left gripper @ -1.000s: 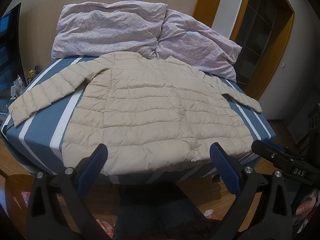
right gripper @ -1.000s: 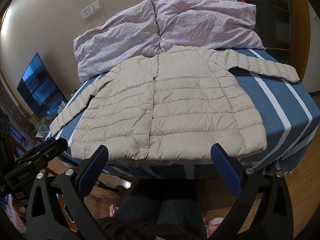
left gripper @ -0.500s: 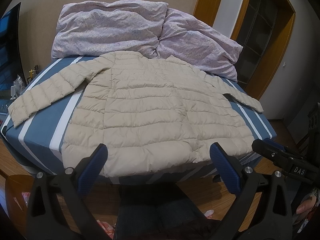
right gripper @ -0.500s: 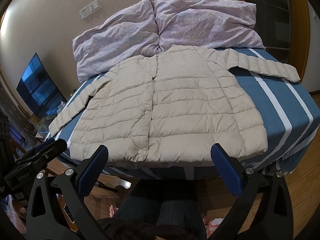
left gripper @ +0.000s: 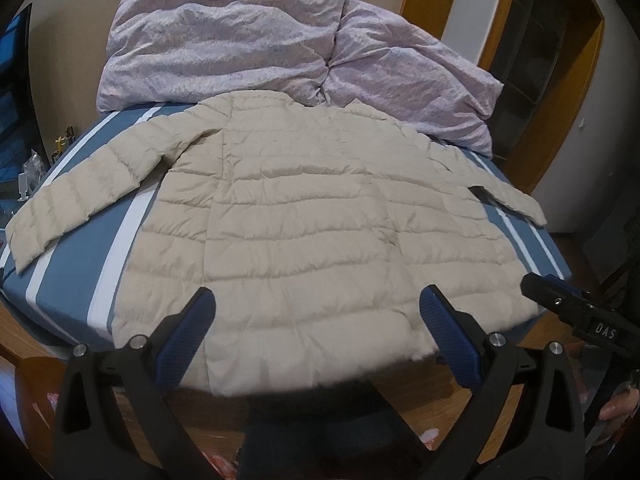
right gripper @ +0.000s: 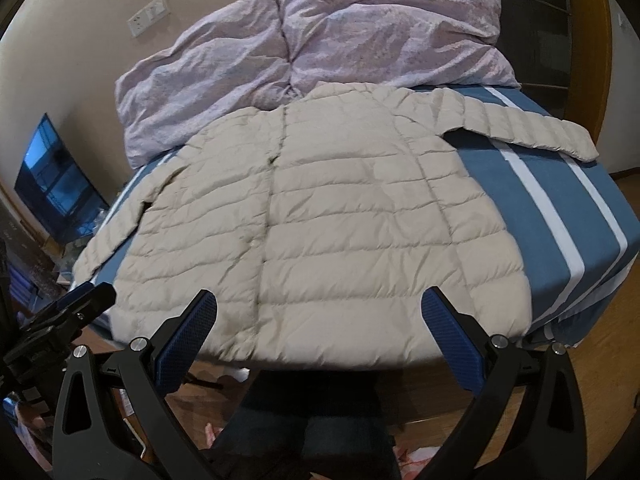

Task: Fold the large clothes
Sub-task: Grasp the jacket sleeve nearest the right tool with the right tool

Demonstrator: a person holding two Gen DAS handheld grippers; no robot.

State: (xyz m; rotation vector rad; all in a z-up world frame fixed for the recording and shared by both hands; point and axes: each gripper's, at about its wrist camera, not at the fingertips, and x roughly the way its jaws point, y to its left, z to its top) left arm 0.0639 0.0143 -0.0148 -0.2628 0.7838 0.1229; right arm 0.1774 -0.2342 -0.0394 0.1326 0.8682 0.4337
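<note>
Left hand-held gripper [left gripper: 316, 328] has its blue-padded jaws spread wide with nothing between them, and the right hand-held gripper [right gripper: 318, 330] is the same, wide and empty, both hanging just short of the near edge of the bed. So honestly, folding hasn't started as far as I can see.

Biggest thing ahead of both grippers is the blue bed sheet with white stripes [right gripper: 560, 184], stretched over the mattress. At the far end, well beyond the grippers, sits a rumpled pale lilac duvet [left gripper: 224, 44] bunched against the wall.

Then the actual job: a beige quilted puffer jacket [right gripper: 340, 216] lying flat and front-up on the sheet, collar away from the grippers and touching the duvet, and the hem right in front of the fingertips, hanging slightly past the mattress edge. The front looks closed down the middle, with small snaps along the placket.

Both sleeves are spread out. In the left wrist view the left-side sleeve [left gripper: 80, 192] runs out and back toward the grippers' left. In the right wrist view the right-side sleeve [right gripper: 532, 128] reaches out far to the right, near the head end.

What's done: jacket looks laid out and fairly smooth. What's left, I'd guess: basically everything, so sleeves in, sides over, then hem up to collar.
</note>
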